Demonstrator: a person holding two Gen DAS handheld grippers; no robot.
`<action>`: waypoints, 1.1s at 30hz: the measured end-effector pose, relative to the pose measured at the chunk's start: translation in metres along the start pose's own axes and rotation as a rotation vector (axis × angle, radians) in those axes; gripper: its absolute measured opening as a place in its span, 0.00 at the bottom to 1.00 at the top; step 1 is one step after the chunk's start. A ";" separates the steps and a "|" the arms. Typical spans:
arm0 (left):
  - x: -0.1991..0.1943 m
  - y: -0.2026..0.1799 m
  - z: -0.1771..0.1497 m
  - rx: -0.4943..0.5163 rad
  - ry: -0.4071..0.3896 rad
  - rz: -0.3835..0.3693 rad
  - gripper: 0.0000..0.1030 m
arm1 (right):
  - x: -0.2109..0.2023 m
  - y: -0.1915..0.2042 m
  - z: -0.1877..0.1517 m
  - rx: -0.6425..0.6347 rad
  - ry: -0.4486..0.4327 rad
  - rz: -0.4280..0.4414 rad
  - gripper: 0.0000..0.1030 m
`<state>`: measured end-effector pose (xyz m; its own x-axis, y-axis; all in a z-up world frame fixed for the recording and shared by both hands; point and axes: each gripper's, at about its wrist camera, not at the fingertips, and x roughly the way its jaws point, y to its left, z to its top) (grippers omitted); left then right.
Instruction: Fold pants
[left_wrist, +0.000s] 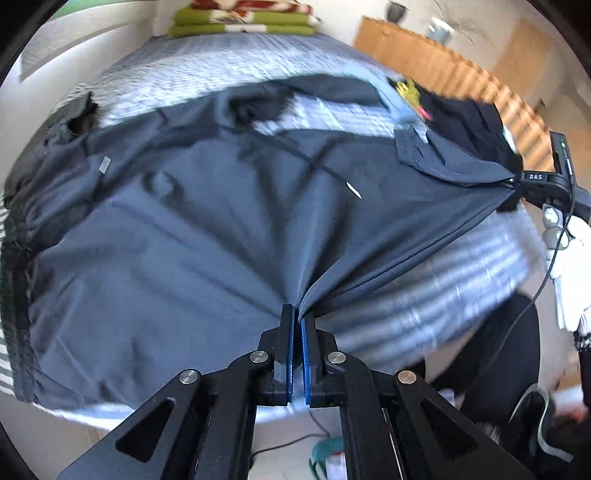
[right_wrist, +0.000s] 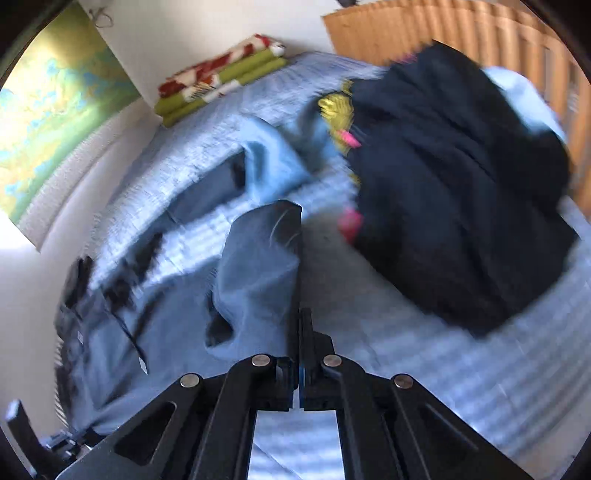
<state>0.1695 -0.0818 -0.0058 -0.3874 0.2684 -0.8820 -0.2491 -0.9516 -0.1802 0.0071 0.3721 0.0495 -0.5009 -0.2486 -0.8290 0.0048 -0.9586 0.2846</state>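
The pants (left_wrist: 192, 229), slate-grey and thin, lie spread across the bed (left_wrist: 207, 70) with one edge lifted and pulled taut between the two grippers. The left gripper (left_wrist: 297, 317) has its blue-lined fingers pressed together on a bunched fold of the cloth at the near edge, creases fanning out from the pinch. The right gripper (left_wrist: 517, 181) shows in the left wrist view at the far right, clamped on a corner of the same fabric; in its own view the right gripper (right_wrist: 298, 314) is closed with the cloth (right_wrist: 255, 266) draped over its left finger. White letters reading "DAS" (left_wrist: 535, 177) sit on the right gripper's black body, beside a small green light. A small pale tag (left_wrist: 105, 164) is sewn on the pants toward the left, too blurred to read, and a dark drawstring with a light tip (left_wrist: 354, 189) trails across the middle. Beyond the pants, a heap of dark clothes (right_wrist: 454, 192) with yellow and pink bits rests on the bed just beside the held corner, and a light blue garment (right_wrist: 269, 158) lies near it. Folded green and red-patterned bedding (left_wrist: 243, 18) is stacked at the far end against the white wall. The bed wears a pale blue striped cover; a wooden slatted frame (left_wrist: 454, 70) stands to the right, and a colourful map (right_wrist: 55, 110) hangs on the wall at left. A white-gloved hand (left_wrist: 569, 266) holds the right gripper.
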 end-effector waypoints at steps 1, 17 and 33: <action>0.005 -0.008 -0.008 0.028 0.029 -0.004 0.03 | 0.002 -0.008 -0.012 -0.005 0.028 -0.034 0.01; -0.036 0.016 -0.013 -0.021 -0.017 0.027 0.14 | -0.053 0.034 -0.023 -0.293 -0.072 -0.172 0.42; 0.012 0.032 -0.010 -0.067 0.048 0.015 0.14 | -0.109 0.030 -0.012 -0.303 -0.096 -0.145 0.42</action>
<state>0.1656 -0.1106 -0.0259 -0.3473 0.2486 -0.9042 -0.1836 -0.9636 -0.1944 0.0723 0.3686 0.1433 -0.5940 -0.1069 -0.7973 0.1772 -0.9842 -0.0001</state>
